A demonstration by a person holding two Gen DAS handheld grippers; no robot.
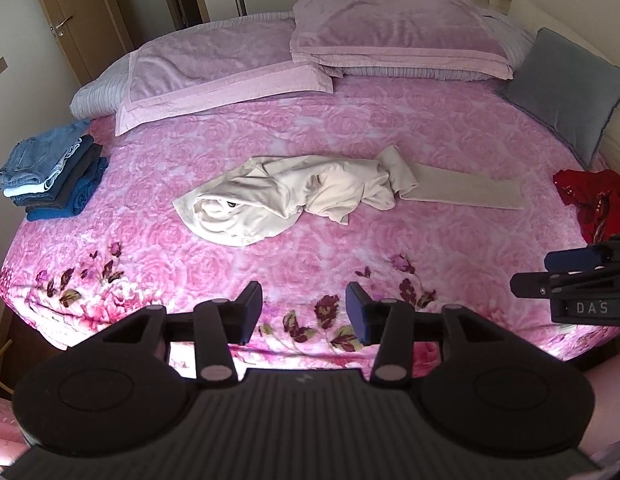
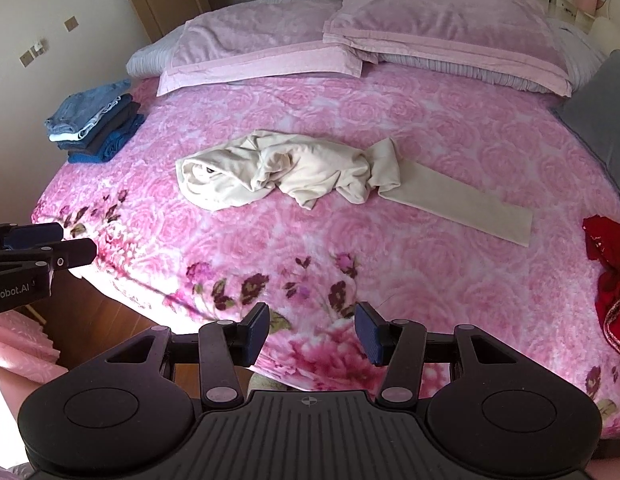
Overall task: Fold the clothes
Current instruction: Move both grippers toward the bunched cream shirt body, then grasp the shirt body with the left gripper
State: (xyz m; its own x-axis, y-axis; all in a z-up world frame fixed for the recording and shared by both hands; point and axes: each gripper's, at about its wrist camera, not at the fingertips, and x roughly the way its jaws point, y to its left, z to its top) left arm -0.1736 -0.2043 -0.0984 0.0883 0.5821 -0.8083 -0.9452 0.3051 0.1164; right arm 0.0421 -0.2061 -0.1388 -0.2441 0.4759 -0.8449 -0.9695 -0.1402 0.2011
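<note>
Left hand-held gripper [image 1: 304,312]: jaws apart, empty, at bed [image 1: 449,120] foot edge | right hand-held gripper [image 2: 311,334]: same | cream garment [image 1: 294,196]: crumpled mid-bed | folded stack [image 1: 54,170]: left edge

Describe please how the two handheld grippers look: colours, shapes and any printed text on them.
Both are matte black plastic. The left gripper and the right gripper each have two jointed link arms with pale round pivot caps, dark blue ribbed finger pads, two round housings and a ridged central plate. Seen from the side, the left one shows white text ending "nRobot.AI"; the right one shows "DAS". No cables are visible.
</note>
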